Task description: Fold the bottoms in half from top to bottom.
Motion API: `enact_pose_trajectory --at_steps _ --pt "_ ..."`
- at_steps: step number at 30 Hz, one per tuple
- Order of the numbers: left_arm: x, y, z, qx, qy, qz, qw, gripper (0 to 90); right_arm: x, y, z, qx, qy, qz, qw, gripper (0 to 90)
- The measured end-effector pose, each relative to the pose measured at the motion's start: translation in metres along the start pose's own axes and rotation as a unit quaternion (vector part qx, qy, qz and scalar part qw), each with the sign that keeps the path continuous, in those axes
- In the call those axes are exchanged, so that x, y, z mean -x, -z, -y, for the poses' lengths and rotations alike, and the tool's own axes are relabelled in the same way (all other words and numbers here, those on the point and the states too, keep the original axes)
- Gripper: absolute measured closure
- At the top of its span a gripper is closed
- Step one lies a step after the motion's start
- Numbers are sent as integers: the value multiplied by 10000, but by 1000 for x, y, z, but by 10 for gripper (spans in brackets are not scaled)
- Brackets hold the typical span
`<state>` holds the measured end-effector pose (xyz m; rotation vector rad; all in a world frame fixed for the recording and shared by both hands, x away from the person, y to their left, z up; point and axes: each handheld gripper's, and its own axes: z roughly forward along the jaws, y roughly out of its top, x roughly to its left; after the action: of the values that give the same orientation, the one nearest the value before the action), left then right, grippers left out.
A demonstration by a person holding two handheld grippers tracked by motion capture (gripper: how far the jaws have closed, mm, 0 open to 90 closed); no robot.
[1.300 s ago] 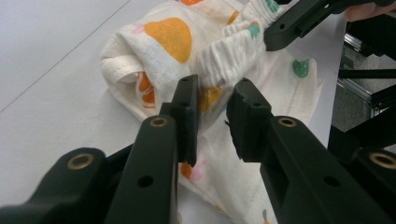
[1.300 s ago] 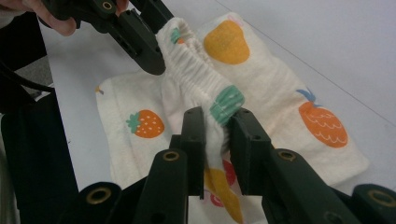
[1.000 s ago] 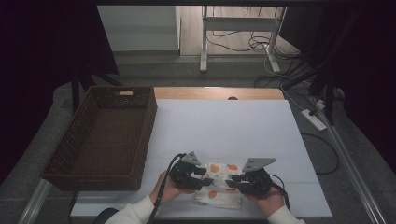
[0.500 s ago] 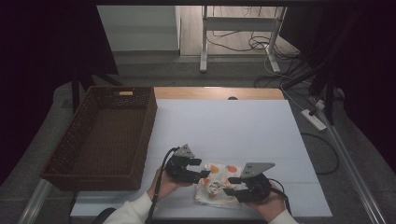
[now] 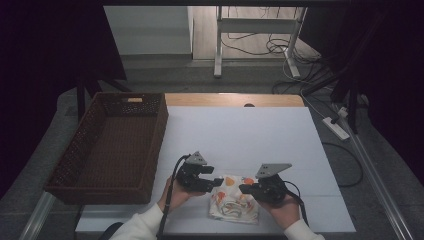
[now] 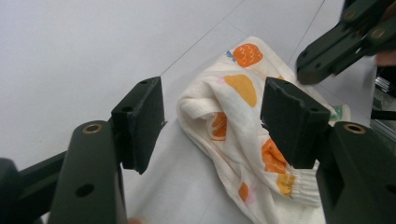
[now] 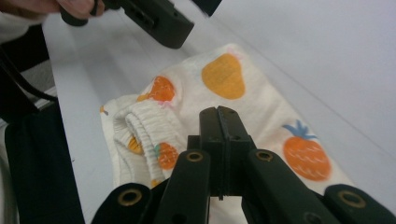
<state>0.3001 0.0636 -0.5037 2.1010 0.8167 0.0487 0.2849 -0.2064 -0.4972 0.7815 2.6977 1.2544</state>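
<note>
The folded cloth (image 5: 234,201) with the fruit print lies near the front edge of the white bench (image 5: 240,135), between the two hands. I think the main risk is that the fold comes loose: the left gripper (image 6: 210,116) has its jaws wide apart above the thick, rolled edge of the cloth, and if it closes on the top layer alone, a lift would pull the layers apart. A second risk is that the cloth slides toward the front edge of the bench, because it lies close to it. The right gripper (image 7: 219,122) has its jaws pressed together; they are low over the cloth, but I cannot tell if any fabric is caught between them. The two grippers point at each other and are near, so they could also knock together.

Both forearms come in from the front edge. The basket (image 5: 95,145) stands at the left edge of the bench, well apart from the cloth
</note>
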Motion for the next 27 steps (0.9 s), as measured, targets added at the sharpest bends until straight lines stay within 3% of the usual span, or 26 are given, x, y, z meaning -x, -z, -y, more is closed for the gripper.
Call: enact_pose_trajectory --at_steps 8,10,14,19,24,27 --pt "-3 -1 0 -4 48 -42 10000 383 -10 -24 -5 -328 191 -193 9991 891" --pt "-3 -1 0 11 56 -55 10000 383 -19 -28 -3 -433 276 -402 9979 891" --pt "-4 -1 1 -1 59 -69 10000 383 -34 -26 4 -597 461 -475 9960 891" --pt "-4 0 0 16 45 -94 9999 391 -35 -22 11 -580 337 -640 9957 892" --pt "-5 2 -1 162 16 -115 9998 458 -33 -22 13 -557 267 -623 9961 891" --pt "-5 1 -3 207 32 -84 9997 564 -34 -25 13 -555 306 -613 9961 891"
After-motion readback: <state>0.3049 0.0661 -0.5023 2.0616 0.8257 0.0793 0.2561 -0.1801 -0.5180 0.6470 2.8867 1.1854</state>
